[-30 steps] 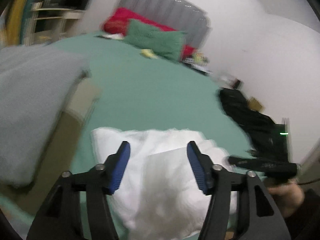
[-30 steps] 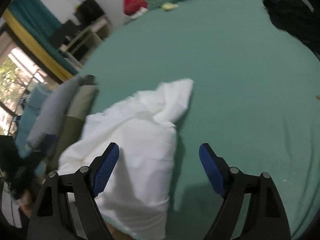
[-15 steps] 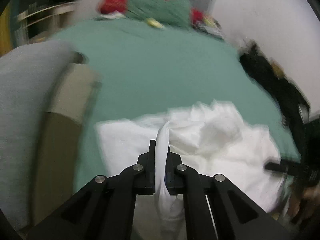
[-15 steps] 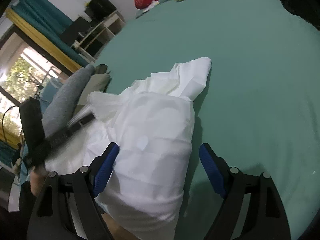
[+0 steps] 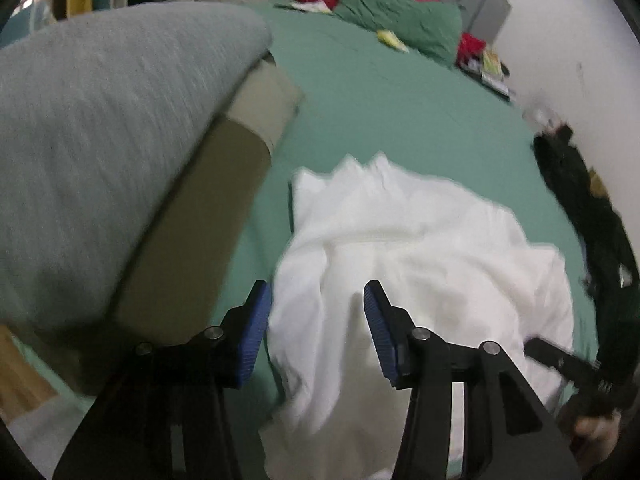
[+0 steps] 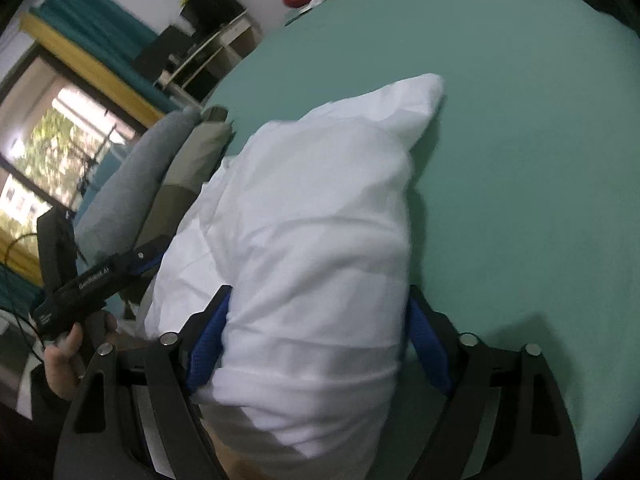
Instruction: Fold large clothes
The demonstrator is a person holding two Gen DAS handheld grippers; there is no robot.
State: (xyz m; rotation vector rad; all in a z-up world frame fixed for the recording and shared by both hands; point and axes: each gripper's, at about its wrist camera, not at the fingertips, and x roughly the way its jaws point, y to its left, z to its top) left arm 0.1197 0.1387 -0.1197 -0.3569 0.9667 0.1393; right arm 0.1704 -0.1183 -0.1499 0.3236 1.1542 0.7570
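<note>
A white garment lies bunched on the green bed sheet. It also shows in the right wrist view as a rounded heap. My left gripper is open, its blue pads on either side of the garment's near edge, holding nothing. My right gripper is open with the white cloth bulging between its blue pads. The left gripper's body shows at the left of the right wrist view.
A stack of folded clothes, grey on top over beige and olive, lies to the left. A black garment lies at the bed's right edge. Green and red pillows are at the headboard. Shelves and a window stand beyond.
My left gripper, shut on a fold of white cloth half a second ago, has opened and let it go. The white garment has bunched up closer into my right gripper.
</note>
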